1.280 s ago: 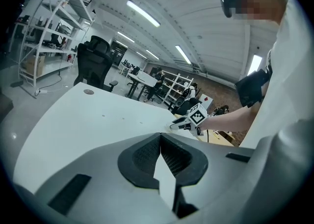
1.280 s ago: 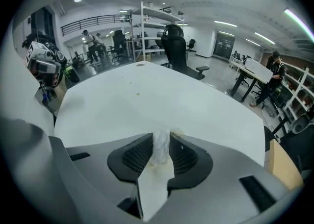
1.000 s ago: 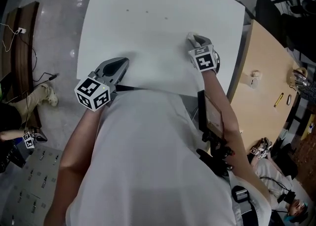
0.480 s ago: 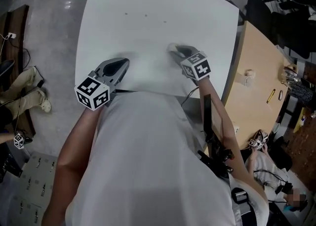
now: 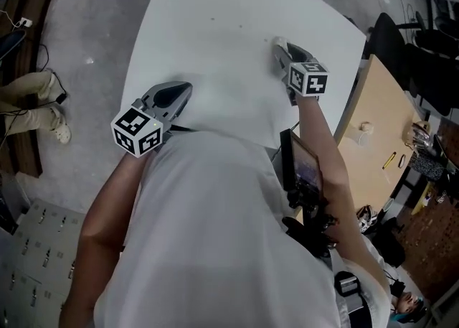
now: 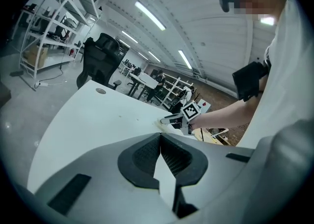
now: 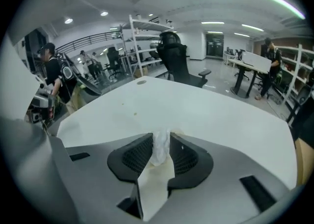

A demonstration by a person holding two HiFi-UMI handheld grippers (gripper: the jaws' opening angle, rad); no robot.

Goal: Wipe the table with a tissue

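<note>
The left gripper rests at about 8 o'clock on the white table, jaws together with nothing between them, taking no part in the wiping. Toward 12 o'clock a few small dark specks sit on the top, well apart from either gripper. At about 3 o'clock, near the right edge, the right gripper is clamped on a crumpled white tissue, whose tip appears to meet the tabletop. By my reading the wipe is under way: the right side is being covered, while the far part with the specks and the left side look still to do, though the plain surface gives no sign of what is already clean. Against half a second ago, the right gripper has swung from nearer the table's middle back out toward the right edge; the left one keeps its place
</note>
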